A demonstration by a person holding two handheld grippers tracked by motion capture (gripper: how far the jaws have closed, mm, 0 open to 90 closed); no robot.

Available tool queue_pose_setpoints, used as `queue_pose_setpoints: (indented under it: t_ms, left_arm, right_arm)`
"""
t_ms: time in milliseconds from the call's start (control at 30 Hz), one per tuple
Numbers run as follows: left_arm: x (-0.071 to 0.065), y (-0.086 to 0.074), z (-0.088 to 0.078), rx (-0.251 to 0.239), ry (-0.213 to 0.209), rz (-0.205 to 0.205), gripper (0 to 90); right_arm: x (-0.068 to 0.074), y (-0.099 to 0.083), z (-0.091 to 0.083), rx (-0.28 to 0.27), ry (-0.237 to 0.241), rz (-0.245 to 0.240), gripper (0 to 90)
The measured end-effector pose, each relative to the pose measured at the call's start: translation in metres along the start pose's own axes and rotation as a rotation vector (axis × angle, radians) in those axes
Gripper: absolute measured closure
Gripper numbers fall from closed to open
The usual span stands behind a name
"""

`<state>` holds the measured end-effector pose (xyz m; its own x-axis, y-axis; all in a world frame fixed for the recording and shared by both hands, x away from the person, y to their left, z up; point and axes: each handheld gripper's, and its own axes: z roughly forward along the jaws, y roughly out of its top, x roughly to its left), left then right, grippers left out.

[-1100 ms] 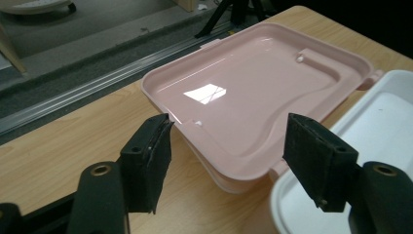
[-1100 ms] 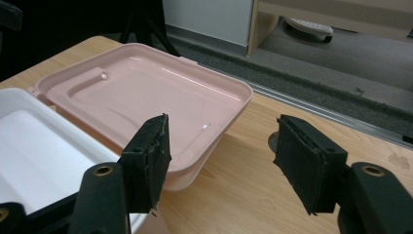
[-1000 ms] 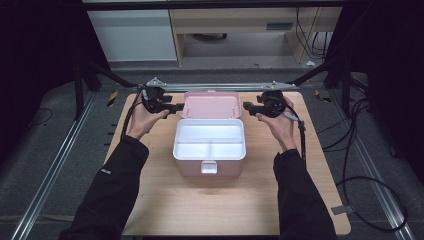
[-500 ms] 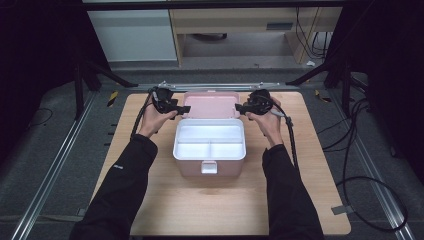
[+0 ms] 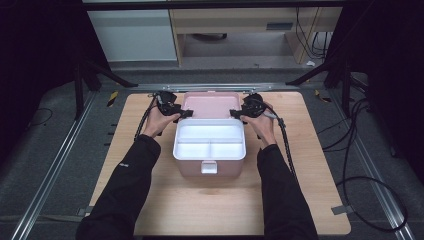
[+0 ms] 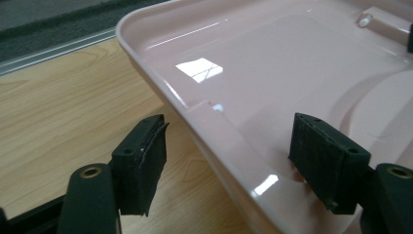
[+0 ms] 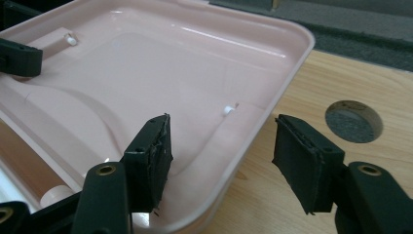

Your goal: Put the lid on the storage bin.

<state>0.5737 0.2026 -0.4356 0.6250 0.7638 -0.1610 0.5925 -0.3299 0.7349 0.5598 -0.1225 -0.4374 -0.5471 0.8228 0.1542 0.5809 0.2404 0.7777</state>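
A pink box (image 5: 210,162) sits mid-table with a white divided tray (image 5: 210,141) in it. Its pink lid (image 5: 210,104) lies open and flat behind it. My left gripper (image 5: 185,114) is at the lid's left edge and my right gripper (image 5: 235,113) at its right edge. In the left gripper view the gripper (image 6: 229,161) is open and straddles the lid's rim (image 6: 214,131), one jaw over the wood, one inside the lid. In the right gripper view the gripper (image 7: 221,161) is also open across the rim (image 7: 253,131). No pad presses on the plastic.
The box stands on a wooden table (image 5: 310,165) with a round hole (image 7: 353,121) in it, close to the lid's right edge. A metal rail (image 5: 210,87) runs behind the table. Cables (image 5: 286,140) trail from both grippers along the forearms.
Both hands have come inward and down from the lid's far corners. The jaws now straddle the lid's side rims. The box and lid have not moved.
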Motion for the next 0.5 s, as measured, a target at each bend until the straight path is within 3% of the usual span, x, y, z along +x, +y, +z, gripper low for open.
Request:
queue_pose_setpoints:
  t_ms: [300, 500]
  left_arm:
    - [-0.0001, -0.0003, 0.0014, -0.009, -0.013, -0.009, 32.0]
    - [0.0001, -0.0014, 0.0024, 0.006, -0.021, -0.053, 32.8]
  right_arm:
    - [-0.0024, -0.0011, 0.0080, 0.002, 0.025, 0.051, 36.9]
    - [-0.0027, -0.0021, 0.0094, 0.007, 0.027, 0.061, 35.6]
